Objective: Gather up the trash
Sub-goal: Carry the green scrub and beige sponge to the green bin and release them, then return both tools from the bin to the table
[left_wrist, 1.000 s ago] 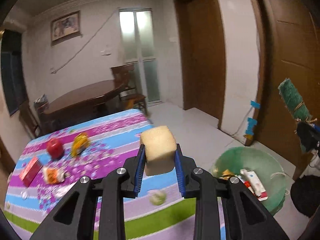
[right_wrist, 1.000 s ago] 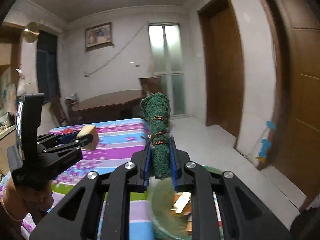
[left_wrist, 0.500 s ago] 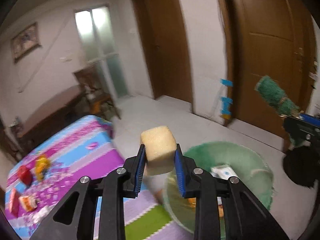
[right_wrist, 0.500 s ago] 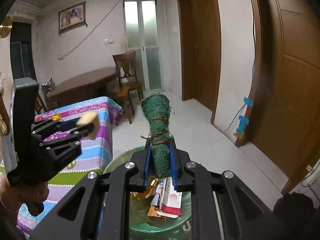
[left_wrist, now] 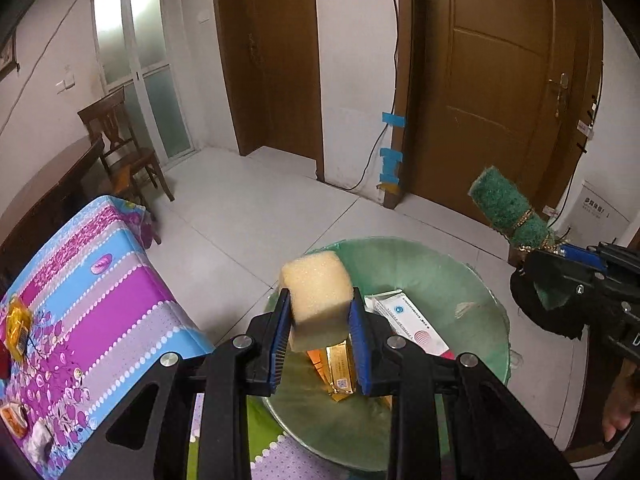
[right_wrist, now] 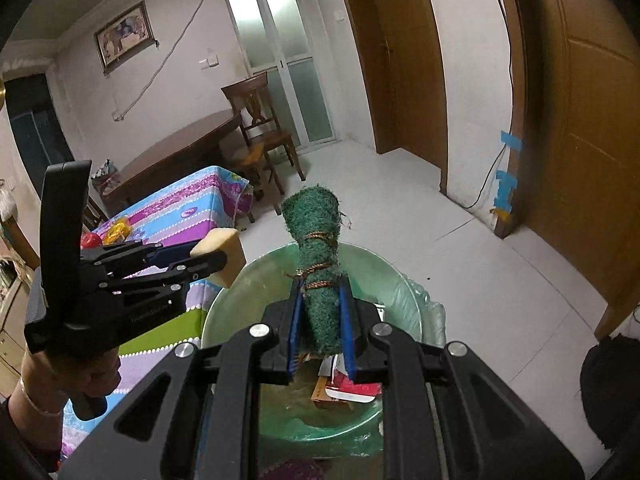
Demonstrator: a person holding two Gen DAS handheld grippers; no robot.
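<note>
Left gripper (left_wrist: 319, 322) clamping sponge (left_wrist: 318, 300), right gripper (right_wrist: 320, 322) clamping scourer roll (right_wrist: 318, 264), over green bin (left_wrist: 432, 264) beside striped table (left_wrist: 104, 280)'s corner; tiled floor (left_wrist: 256, 216), brown doors (left_wrist: 500, 80).

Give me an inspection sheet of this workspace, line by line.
Surface: striped tablecloth on the table beside the bin.
Job's things: yellow sponge and green scrubber roll, both above the green bin; cartons already inside.
Clutter: wrappers and a red ball on the cloth.
Grippers: left hand-held gripper shut on the sponge; right hand-held gripper shut on the roll.
Cables: cord taped along the wall.
Surroundings: wooden doors, chair, dark table.
</note>
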